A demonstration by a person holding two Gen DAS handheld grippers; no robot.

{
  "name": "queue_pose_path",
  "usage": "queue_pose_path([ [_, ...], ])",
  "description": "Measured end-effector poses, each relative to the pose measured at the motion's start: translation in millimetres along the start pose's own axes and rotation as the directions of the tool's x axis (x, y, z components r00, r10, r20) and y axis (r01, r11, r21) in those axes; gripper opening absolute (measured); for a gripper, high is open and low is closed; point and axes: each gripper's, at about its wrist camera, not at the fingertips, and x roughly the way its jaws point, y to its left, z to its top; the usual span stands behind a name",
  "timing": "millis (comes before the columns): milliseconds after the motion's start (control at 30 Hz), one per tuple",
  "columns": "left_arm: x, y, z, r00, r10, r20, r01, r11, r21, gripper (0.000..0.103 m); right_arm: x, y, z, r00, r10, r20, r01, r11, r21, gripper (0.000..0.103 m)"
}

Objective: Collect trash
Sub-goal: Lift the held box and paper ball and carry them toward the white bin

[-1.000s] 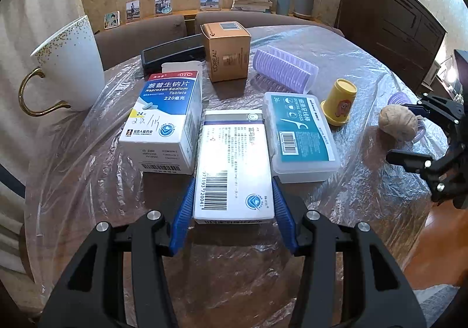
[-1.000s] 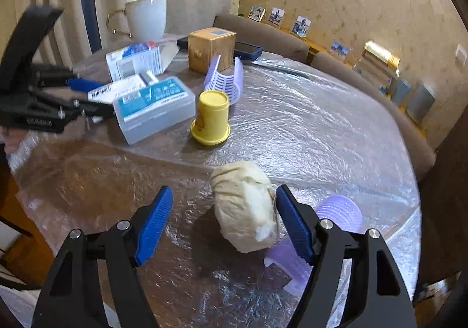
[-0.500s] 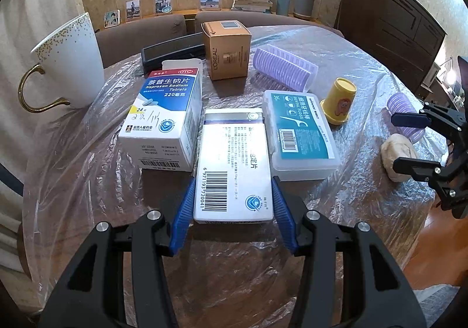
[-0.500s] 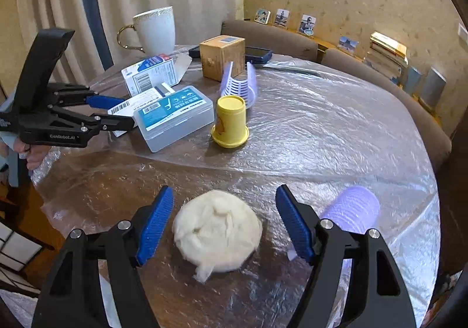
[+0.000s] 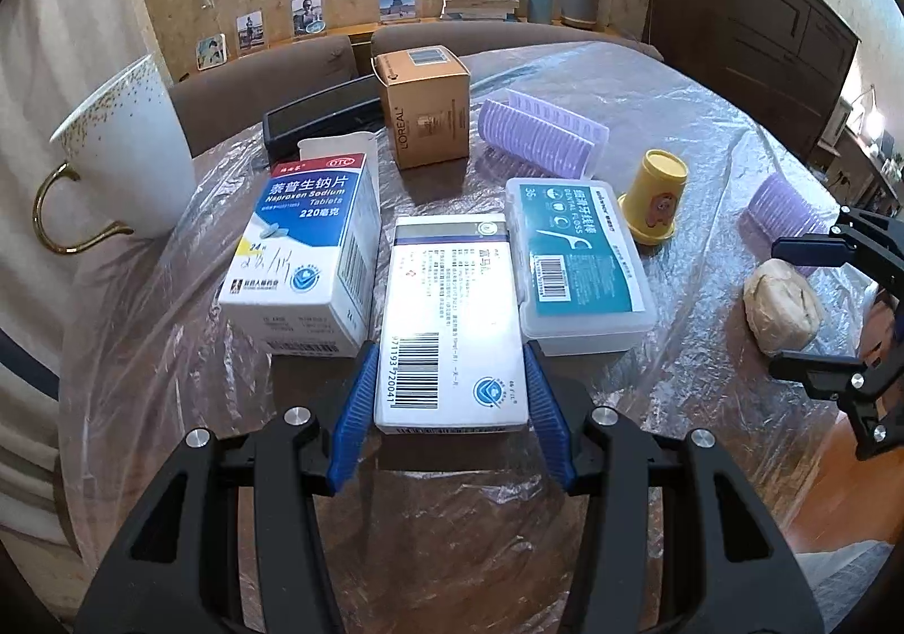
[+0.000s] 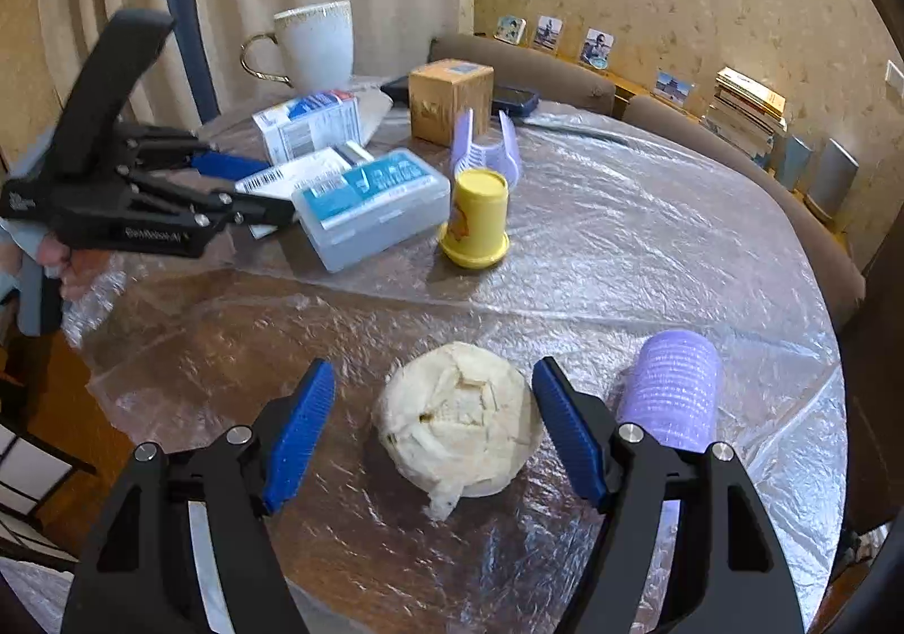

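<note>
A crumpled off-white paper wad (image 6: 460, 416) lies on the plastic-covered table (image 6: 621, 250) between the pads of my right gripper (image 6: 432, 428), which is open and not touching it. The wad (image 5: 782, 315) and the right gripper (image 5: 802, 306) also show at the right of the left wrist view. My left gripper (image 5: 449, 399) stands open around the near end of a flat white medicine box (image 5: 452, 320); its pads sit close beside the box's sides. The left gripper (image 6: 243, 187) appears at the left of the right wrist view.
On the table stand a blue-white naproxen box (image 5: 308, 250), a dental floss case (image 5: 576, 264), a yellow cup (image 5: 655, 196), a gold carton (image 5: 424, 105), purple hair rollers (image 5: 542, 134) (image 6: 672, 388), a black device (image 5: 322, 117) and a white mug (image 5: 121, 156). Chairs ring the far side.
The right gripper has swung round the wad and squared up on it, and the wad now sits centred between its pads. The left gripper has stayed around the white box.
</note>
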Motion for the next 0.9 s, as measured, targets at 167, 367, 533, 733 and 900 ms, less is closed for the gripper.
queue_pose_path([
  [167, 1.2, -2.3, -0.4, 1.0, 0.008, -0.003, -0.008, 1.0, 0.011, 0.052, 0.7, -1.5, -5.2, 1.0, -0.002, -0.008, 0.002, 1.0, 0.018, 0.071],
  [367, -7.4, -7.3, -10.8, 0.999, 0.036, 0.012, -0.037, 0.999, 0.021, 0.052, -2.2, -1.4, -5.8, 1.0, -0.016, -0.01, 0.016, 1.0, 0.009, 0.055],
  [533, -15.8, -4.1, -22.7, 1.0, 0.015, 0.007, -0.015, 1.0, -0.004, 0.052, -6.8, 4.9, -5.0, 0.999, 0.041, -0.003, -0.041, 0.999, -0.005, 0.055],
  [733, -19.2, 1.8, -27.5, 1.0, 0.021, 0.009, -0.021, 1.0, -0.022, 0.052, -0.9, 4.8, -5.0, 1.0, 0.027, -0.008, -0.026, 1.0, 0.016, 0.067],
  [900, -18.1, -1.2, -26.8, 0.999, 0.03, 0.013, -0.03, 0.999, -0.017, 0.052, 2.1, 7.4, -8.9, 1.0, 0.022, -0.018, -0.022, 1.0, 0.006, 0.067],
])
